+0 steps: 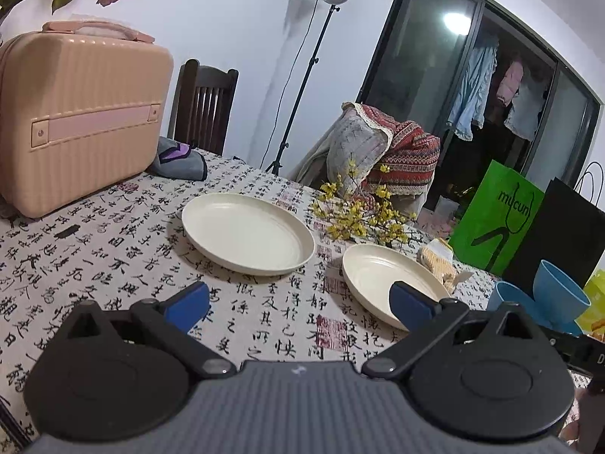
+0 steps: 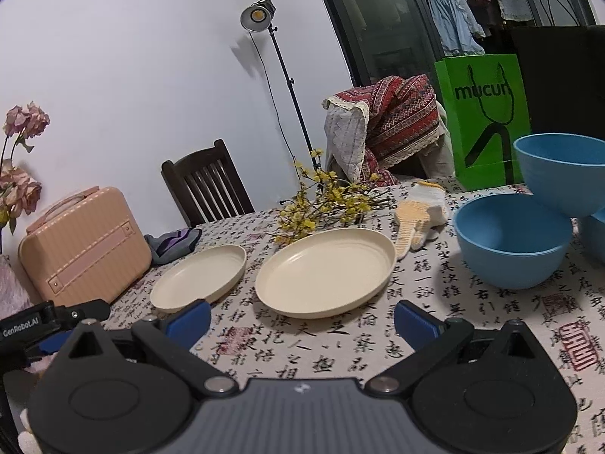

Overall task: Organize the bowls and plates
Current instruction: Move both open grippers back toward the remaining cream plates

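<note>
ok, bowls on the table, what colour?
Blue. The bowls show best in the right wrist view, beside the cream plates.

Black linkage arms, blue-padded jaws, ribbed grey housing.

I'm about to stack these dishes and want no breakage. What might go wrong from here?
1. The tilted bowl leans on the other bowls; nudging them might topple it.
2. The yellow twigs and glove sit close behind the near plate and may snag when it is lifted.
</note>
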A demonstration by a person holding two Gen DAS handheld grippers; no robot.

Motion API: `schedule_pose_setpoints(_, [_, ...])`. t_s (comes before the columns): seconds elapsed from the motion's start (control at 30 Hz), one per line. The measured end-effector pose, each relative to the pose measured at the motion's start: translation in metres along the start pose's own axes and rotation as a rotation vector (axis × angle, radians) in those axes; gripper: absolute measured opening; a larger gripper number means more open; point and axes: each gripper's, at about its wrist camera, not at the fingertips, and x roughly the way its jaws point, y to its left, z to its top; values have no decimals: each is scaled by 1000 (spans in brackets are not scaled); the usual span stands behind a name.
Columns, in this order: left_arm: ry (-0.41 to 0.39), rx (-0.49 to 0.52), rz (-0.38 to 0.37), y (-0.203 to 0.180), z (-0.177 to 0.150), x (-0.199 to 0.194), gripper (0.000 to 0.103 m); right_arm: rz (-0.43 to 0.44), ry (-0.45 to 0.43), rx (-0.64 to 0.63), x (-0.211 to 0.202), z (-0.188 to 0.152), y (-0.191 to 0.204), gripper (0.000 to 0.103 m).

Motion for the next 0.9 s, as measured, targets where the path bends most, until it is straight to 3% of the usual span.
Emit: schedule_pose_setpoints(0.9, [1,-31,-9,25,23,21,103,3,1,18,41,2,47,103])
